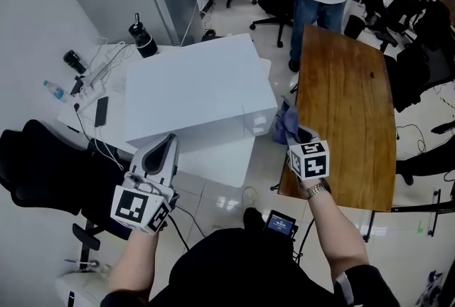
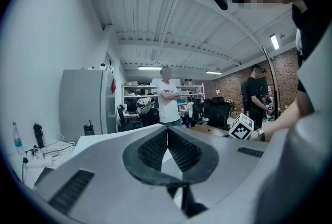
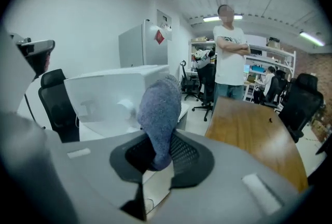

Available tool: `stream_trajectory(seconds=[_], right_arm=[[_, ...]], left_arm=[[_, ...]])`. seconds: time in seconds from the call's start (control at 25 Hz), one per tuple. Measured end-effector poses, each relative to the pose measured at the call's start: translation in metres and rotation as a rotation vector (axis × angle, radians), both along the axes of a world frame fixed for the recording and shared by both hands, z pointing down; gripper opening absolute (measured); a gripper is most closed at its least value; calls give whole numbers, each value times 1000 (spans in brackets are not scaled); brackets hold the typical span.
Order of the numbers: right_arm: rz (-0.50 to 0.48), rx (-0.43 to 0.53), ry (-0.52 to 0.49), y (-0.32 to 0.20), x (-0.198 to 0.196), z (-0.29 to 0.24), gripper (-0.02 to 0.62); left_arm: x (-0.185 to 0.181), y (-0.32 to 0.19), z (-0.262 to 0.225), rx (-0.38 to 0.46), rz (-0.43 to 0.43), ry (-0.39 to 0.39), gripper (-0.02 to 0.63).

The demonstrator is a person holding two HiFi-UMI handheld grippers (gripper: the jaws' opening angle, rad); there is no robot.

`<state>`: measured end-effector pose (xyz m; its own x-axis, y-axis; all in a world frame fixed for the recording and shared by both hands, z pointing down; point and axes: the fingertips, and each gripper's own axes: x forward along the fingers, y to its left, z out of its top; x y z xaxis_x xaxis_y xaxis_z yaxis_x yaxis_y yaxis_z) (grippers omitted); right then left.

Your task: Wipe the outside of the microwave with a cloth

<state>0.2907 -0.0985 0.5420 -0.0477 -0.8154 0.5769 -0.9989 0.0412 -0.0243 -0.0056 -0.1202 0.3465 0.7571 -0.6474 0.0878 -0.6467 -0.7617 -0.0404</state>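
Head view: right gripper (image 1: 297, 136) holds cloth (image 1: 284, 121) beside microwave (image 1: 192, 85).

Microwave (image 1: 192, 89) smooth white, slightly glossy; cloth (image 3: 160, 109) fuzzy blue-grey fabric; table (image 1: 348, 99) polished wood; floor tiles (image 1: 220, 192) glossy.

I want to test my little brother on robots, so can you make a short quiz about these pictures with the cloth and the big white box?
1. True or false: the right gripper has its jaws shut on the fuzzy blue-grey cloth.
2. What stands next to the white box-shaped microwave? A) brown wooden table B) red sofa C) green bathtub
3. Fill in: the left gripper has its jaws shut, holding ____.
Key: 1 true; 2 A; 3 nothing.
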Motion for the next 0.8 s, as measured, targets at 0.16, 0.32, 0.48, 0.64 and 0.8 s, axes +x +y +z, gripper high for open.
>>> stream_trajectory(seconds=[0.16,0.32,0.48,0.64,0.8], right_arm=[[-68,54,18,32,-58,-17,64],[-154,76,22,47,-117,-23,64],[-238,97,22,50,-173,-26,64],[-327,117,27,45,-225,-27,64],[-399,138,34,32,-274,-28,64]], left_arm=[[-28,22,7,-12,-5,6,5],[-56,43,11,-12,-23,12,5],[-88,56,10,1,-58,8,5],[-122,65,9,5,-106,6,5],[-156,70,13,-3,-151,-5,5]])
